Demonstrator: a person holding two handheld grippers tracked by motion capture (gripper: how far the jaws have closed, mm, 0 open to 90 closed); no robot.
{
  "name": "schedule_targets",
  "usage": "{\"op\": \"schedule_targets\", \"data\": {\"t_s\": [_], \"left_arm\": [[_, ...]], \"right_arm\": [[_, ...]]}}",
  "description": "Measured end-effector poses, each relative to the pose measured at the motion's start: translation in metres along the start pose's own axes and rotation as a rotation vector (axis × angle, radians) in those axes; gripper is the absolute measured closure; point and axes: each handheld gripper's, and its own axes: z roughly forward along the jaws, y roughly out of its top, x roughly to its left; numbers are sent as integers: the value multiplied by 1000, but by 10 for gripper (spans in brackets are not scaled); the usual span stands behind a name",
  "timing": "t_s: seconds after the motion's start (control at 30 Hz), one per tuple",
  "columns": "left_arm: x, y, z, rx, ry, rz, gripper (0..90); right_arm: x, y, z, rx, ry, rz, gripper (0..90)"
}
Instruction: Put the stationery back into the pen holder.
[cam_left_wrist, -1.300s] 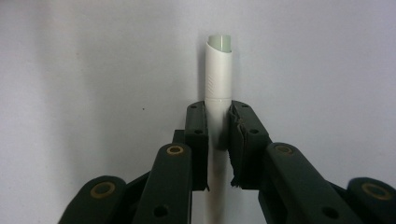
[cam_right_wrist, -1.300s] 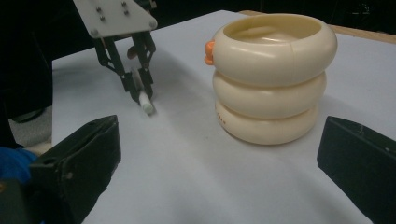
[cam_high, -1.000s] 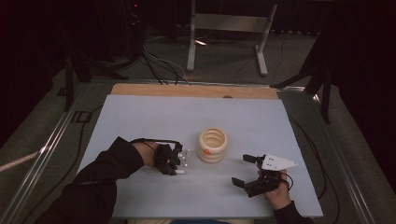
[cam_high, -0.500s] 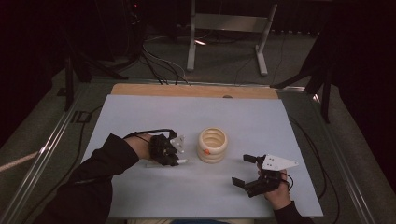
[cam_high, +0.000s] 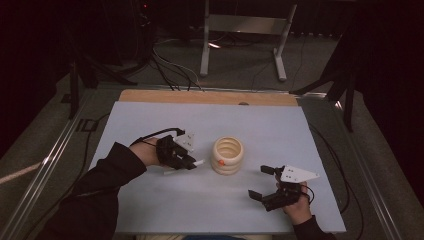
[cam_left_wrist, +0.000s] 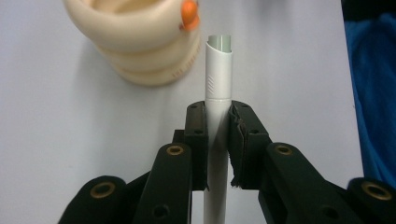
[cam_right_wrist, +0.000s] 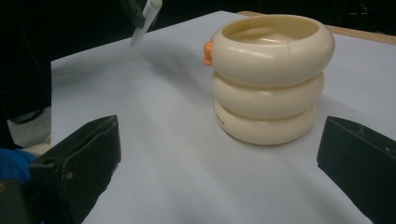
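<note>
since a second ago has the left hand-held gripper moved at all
Yes. In the high view the left hand-held gripper, shut on the white pen, has shifted toward the far edge of the table and now sits level with the cream ringed cup instead of nearer than it.

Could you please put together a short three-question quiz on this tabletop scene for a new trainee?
1. True or false: the left gripper is shut on the white pen.
2. Which describes the cream holder? A. three stacked rings, standing upright; B. a flat square tray; C. a tall glass bottle.
3. Fill in: the small knob on the holder's top ring is coloured ____.

Key
1. True: the pads press on the pen from both sides, its tip sticking out beyond them.
2. A. It stands on the table between the grippers; the right gripper stands open and apart from it.
3. Orange.
</note>
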Motion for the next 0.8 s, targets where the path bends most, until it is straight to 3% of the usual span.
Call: {"op": "schedule_targets", "data": {"t_s": [0.47, 0.8], "left_arm": [[4, 14, -28, -195, 6, -52, 794], [8, 27, -43, -327, 47, -109, 794]], "right_arm": [[0, 0, -1, -2, 1, 5, 0], [0, 0, -1, -8, 2, 4, 0]]}}
